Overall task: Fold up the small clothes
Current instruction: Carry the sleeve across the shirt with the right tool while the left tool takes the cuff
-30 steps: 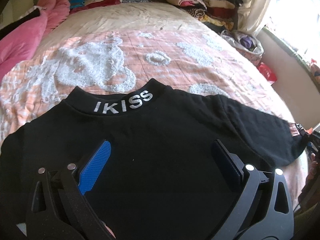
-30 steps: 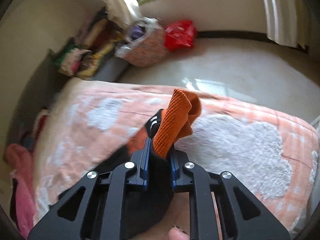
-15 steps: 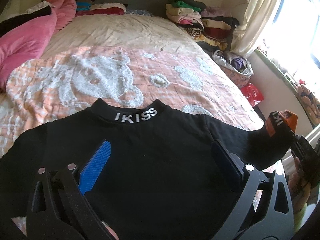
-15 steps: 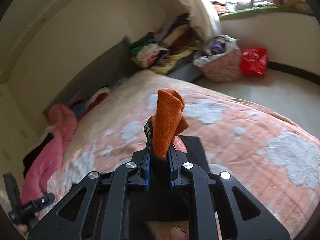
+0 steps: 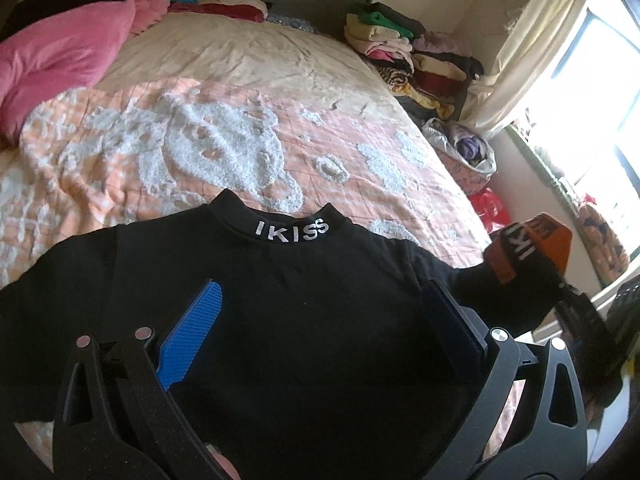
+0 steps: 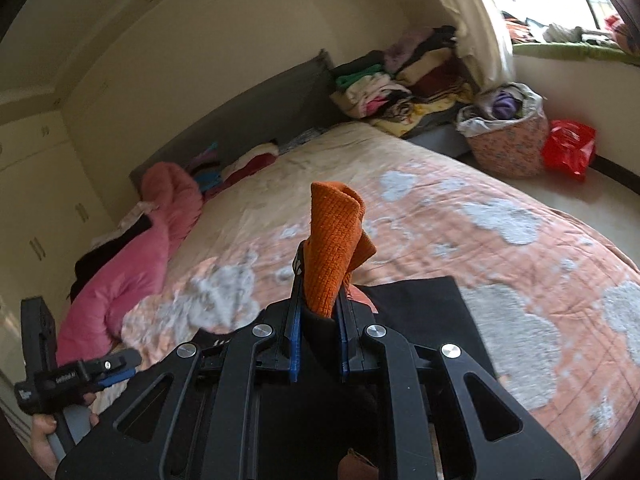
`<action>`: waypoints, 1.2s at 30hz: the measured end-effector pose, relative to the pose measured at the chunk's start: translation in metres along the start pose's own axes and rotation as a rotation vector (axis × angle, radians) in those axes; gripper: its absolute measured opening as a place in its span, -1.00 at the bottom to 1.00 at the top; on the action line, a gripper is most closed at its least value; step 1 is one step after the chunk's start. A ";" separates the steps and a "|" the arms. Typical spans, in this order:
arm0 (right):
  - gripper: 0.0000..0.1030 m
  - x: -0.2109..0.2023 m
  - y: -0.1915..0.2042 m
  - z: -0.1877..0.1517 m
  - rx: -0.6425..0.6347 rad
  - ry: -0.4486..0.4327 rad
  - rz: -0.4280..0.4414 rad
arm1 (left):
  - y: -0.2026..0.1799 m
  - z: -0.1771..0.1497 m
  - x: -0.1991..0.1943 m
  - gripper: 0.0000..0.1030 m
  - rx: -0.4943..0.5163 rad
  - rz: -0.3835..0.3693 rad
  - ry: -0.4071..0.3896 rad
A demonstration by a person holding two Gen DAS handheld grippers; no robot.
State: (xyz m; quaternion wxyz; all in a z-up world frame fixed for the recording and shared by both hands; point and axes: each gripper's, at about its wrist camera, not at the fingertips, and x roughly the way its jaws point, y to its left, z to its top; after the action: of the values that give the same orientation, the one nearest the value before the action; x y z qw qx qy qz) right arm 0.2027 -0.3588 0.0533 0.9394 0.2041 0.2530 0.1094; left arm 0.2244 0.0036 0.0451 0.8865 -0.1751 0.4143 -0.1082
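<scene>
The black top [image 5: 304, 320] lies flat on the bed's peach quilt [image 5: 240, 152], collar away from the person. Its right sleeve, a second ago stretched out along the quilt, is now lifted: the right tongs [image 6: 318, 300] are clamped on the orange cuff [image 6: 334, 240] and have swung it up and inward, so the sleeve fold across the body looks underway. The left tongs [image 5: 320, 320] hover spread wide over the chest, gripping nothing. Around: a pink duvet [image 5: 68, 52] at the left, stacked clothes [image 5: 404, 52] by the headboard, a laundry basket [image 6: 508, 136] and a red bag [image 6: 568, 148] on the floor. Nothing lies in the sleeve's path.
</scene>
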 end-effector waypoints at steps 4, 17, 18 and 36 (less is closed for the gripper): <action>-0.75 0.011 0.033 -0.009 -0.034 0.032 0.030 | 0.013 -0.001 -0.007 0.83 -0.028 -0.021 0.002; -0.75 0.047 0.120 -0.044 -0.141 0.124 0.106 | 0.062 -0.007 -0.027 0.83 -0.117 -0.070 0.009; -0.75 0.050 0.123 -0.047 -0.144 0.131 0.112 | 0.065 -0.008 -0.028 0.83 -0.124 -0.073 0.009; -0.30 0.047 0.129 -0.089 -0.166 0.251 0.164 | 0.093 -0.042 0.006 0.76 -0.169 -0.077 0.129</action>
State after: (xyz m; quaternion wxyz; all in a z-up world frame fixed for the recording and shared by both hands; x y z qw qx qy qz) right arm 0.1832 -0.2003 0.0197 0.9018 0.1307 0.3411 0.2309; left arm 0.2000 0.0773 -0.0217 0.8352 -0.2575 0.4714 -0.1178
